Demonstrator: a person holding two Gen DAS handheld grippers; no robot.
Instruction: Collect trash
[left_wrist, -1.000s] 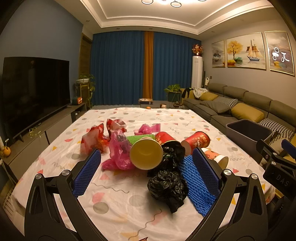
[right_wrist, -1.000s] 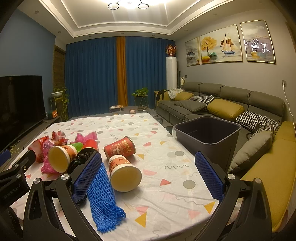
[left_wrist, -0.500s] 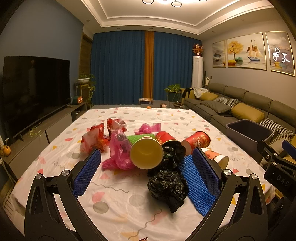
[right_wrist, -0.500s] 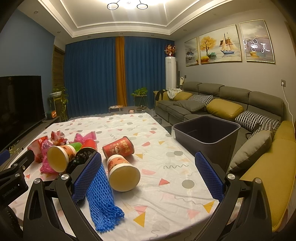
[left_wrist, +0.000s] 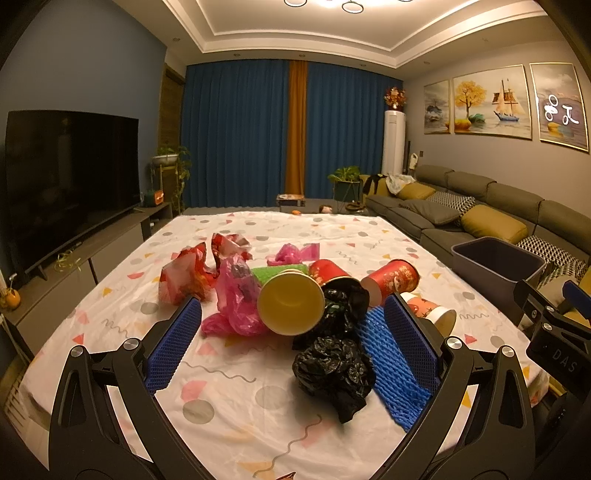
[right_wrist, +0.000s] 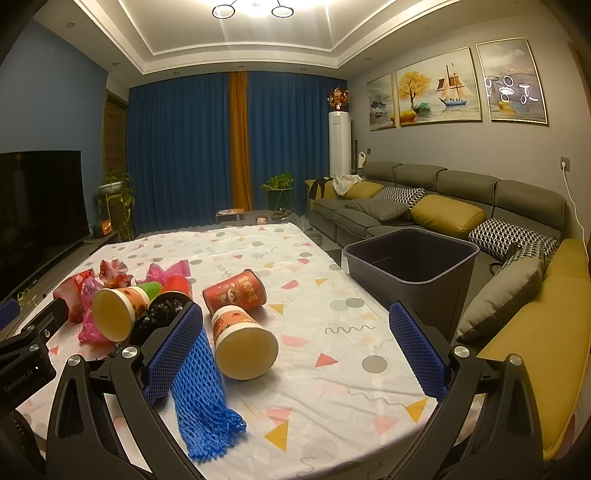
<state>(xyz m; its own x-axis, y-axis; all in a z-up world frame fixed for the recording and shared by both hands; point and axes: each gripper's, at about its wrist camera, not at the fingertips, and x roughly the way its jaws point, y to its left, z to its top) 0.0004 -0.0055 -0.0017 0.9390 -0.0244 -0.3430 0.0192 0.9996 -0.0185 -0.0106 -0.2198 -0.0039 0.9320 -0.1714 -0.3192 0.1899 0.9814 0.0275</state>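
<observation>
Both the left gripper (left_wrist: 293, 343) and right gripper (right_wrist: 295, 345) gape wide, empty; the crumpled black bag (left_wrist: 334, 373) near the desk's front edge looks light and soft, best pinched across its bunched middle.

Background only: dark TV (left_wrist: 70, 181) at frame left on a low grey cabinet (left_wrist: 92, 251). Blue curtains (left_wrist: 236, 133) with an orange strip (left_wrist: 295, 133) across the centre back. White tower unit (right_wrist: 339, 144), probably an air conditioner, right of the curtains. Grey sofa (right_wrist: 461, 199) with mustard cushions (right_wrist: 447, 214) along the right; three framed paintings (right_wrist: 436, 92) above it, upper right. Potted plant (right_wrist: 277, 184) centre back. Ring ceiling lights (right_wrist: 253, 9) top centre.
</observation>
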